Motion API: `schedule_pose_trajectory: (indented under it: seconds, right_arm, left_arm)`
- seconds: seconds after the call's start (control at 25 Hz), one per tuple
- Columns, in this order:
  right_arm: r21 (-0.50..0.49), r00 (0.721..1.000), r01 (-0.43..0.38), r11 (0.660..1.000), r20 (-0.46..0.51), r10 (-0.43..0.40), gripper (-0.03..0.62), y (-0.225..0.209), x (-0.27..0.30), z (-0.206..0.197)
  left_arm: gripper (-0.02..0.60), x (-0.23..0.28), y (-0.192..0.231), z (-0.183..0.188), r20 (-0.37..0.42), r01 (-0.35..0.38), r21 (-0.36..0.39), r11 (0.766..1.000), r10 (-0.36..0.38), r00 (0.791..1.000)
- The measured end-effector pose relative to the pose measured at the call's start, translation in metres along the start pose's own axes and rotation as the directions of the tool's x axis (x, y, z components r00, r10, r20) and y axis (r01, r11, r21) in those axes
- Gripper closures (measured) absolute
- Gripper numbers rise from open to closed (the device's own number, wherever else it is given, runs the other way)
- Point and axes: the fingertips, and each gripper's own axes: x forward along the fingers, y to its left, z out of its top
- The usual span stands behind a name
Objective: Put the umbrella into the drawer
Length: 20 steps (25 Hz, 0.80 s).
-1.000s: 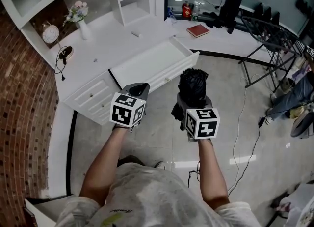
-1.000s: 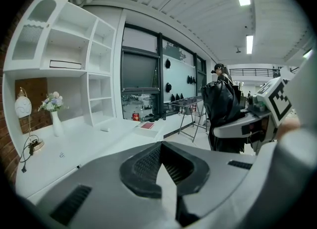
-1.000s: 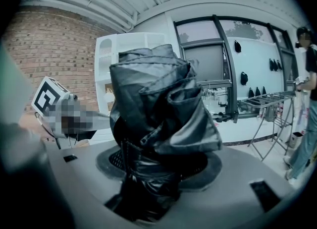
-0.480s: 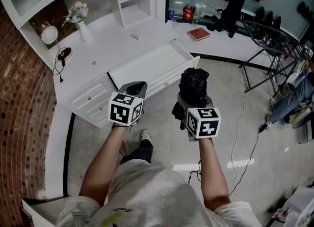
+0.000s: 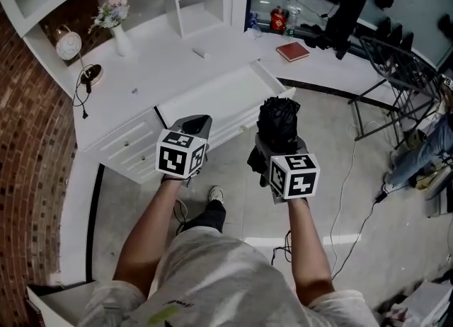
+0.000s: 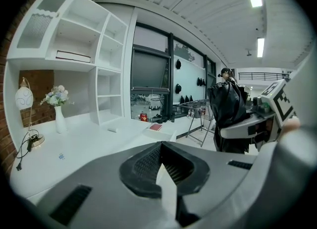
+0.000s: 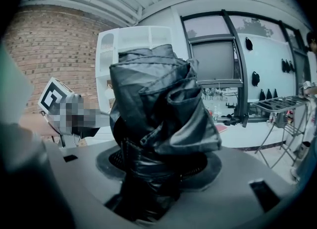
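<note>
Right claw (image 7: pixel 158 173): your jaws are clamped on the folded black umbrella (image 7: pixel 158 109), which stands up out of them.
Left claw (image 6: pixel 161 166): your jaws are together, with nothing between them.
Drawer (image 5: pixel 212 99): pulled open from the white surface (image 5: pixel 156 56); your umbrella is near its front, outside it.

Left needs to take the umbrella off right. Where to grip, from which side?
Grip the bunched canopy top of the umbrella, coming from the left: it stands upright above the right gripper, which clamps its lower end. The left gripper is shut; open it first.
</note>
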Motion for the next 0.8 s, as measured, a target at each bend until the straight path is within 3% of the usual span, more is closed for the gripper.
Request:
schedule_pose_trajectory:
  seconds: [0.8]
  right_arm:
    - [-0.057,0.987,-0.102,0.993,-0.133,0.093,0.345,-0.007,0.168,0.055]
  left_arm:
    - [0.584,0.095,0.138,0.01,-0.072,-0.038,-0.083,0.996,0.032,0.997]
